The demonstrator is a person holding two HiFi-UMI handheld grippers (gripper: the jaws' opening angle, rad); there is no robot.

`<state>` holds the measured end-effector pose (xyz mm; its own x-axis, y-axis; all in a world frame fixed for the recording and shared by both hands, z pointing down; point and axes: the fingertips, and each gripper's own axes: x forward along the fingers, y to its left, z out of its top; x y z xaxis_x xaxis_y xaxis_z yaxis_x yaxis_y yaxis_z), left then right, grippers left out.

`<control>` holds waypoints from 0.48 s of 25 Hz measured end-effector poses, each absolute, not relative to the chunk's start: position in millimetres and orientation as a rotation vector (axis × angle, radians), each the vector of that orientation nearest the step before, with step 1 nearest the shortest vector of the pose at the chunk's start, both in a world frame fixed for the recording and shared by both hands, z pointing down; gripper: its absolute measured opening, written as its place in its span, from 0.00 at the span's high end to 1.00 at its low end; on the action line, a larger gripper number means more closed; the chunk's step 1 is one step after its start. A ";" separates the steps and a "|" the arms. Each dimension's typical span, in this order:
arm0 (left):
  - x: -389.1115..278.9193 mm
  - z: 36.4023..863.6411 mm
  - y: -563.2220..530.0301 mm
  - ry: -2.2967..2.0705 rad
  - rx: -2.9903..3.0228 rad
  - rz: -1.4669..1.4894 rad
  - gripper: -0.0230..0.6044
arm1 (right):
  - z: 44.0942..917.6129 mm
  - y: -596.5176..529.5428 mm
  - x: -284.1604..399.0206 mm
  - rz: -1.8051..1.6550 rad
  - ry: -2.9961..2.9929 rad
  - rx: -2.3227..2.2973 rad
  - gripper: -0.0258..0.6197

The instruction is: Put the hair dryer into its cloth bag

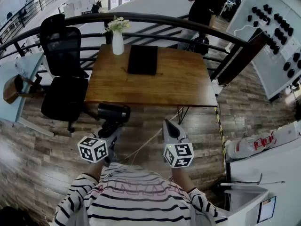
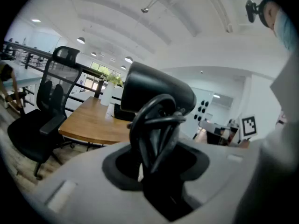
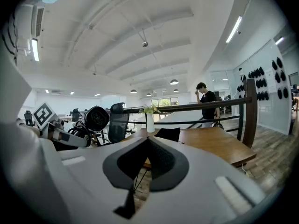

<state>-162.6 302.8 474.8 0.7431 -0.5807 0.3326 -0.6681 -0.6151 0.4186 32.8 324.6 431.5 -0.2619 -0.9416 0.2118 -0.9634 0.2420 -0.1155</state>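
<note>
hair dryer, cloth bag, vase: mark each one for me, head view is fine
hair dryer (image 1: 114,112), head view, on the black barrel.
cloth bag (image 1: 142,59), head view, middle of the flat black fabric.
vase (image 1: 117,43), head view, on the white body.

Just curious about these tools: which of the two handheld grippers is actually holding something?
The left gripper: its jaws clamp the black hair dryer. The right gripper is shut, with nothing in it.

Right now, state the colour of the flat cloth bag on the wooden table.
Cloth bag: black, best in head view.
</note>
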 end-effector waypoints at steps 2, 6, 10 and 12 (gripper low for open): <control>-156.1 476.1 303.0 -0.946 2.423 0.220 0.70 | 431.8 325.3 38.4 0.326 -2.403 1.845 0.96; -146.6 477.9 305.7 -0.943 2.429 0.224 0.70 | 432.7 327.3 45.5 0.316 -2.407 1.838 0.96; -141.8 481.8 308.6 -0.946 2.421 0.231 0.70 | 434.2 328.5 48.9 0.316 -2.412 1.832 0.96; -139.5 484.0 309.2 -0.947 2.414 0.234 0.70 | 434.3 328.1 51.6 0.321 -2.427 1.836 0.96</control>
<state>-139.5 309.2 484.0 0.7389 -0.5811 0.3409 -0.6730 -0.6130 0.4139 51.6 328.1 434.3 -0.2779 -0.9415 0.1904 -0.9587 0.2593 -0.1173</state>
